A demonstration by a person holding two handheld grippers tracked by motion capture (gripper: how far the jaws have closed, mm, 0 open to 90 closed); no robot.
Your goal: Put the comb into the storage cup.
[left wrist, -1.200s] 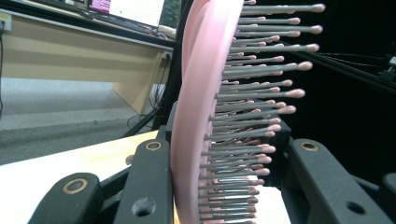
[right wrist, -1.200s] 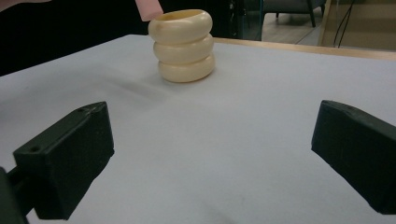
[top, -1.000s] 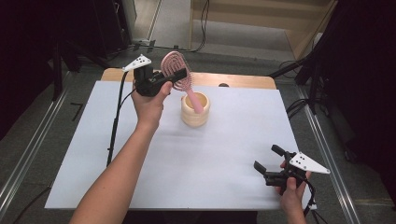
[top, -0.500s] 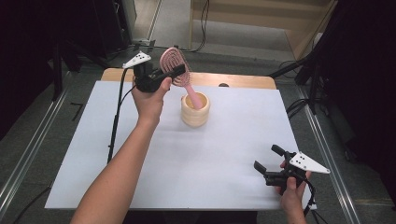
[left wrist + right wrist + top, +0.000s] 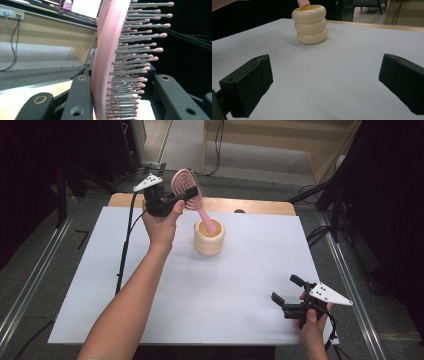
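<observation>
Pink hairbrush [image 5: 189, 190] stands tilted over the far middle of the white tabletop [image 5: 235, 285], its paddle head up and to the left and its handle slanting down into the mouth of a cream ridged cup [image 5: 209, 238] that sits upright on the sheet. The left tool [image 5: 186, 196] pinches the brush head: in the left gripper view the pink paddle [image 5: 103, 65] runs edge-on between the two black jaws, its back against one jaw and its grey, pink-tipped bristles [image 5: 135, 57] reaching toward the other. The person's left hand [image 5: 161, 222] holds that tool above and just left of the cup, forearm stretched diagonally across the tabletop, a black cable [image 5: 125, 245] trailing down from the tool along the left side. The cup, seen from the right gripper view [image 5: 310, 23], looks like three stacked rounded rings, with the pink handle tip [image 5: 302, 3] showing at its rim. Well apart from it, at the near right corner of the tabletop, the right hand [image 5: 312, 330] holds the right tool [image 5: 285, 292], whose jaws are spread wide with nothing between them, pointing toward the cup.
</observation>
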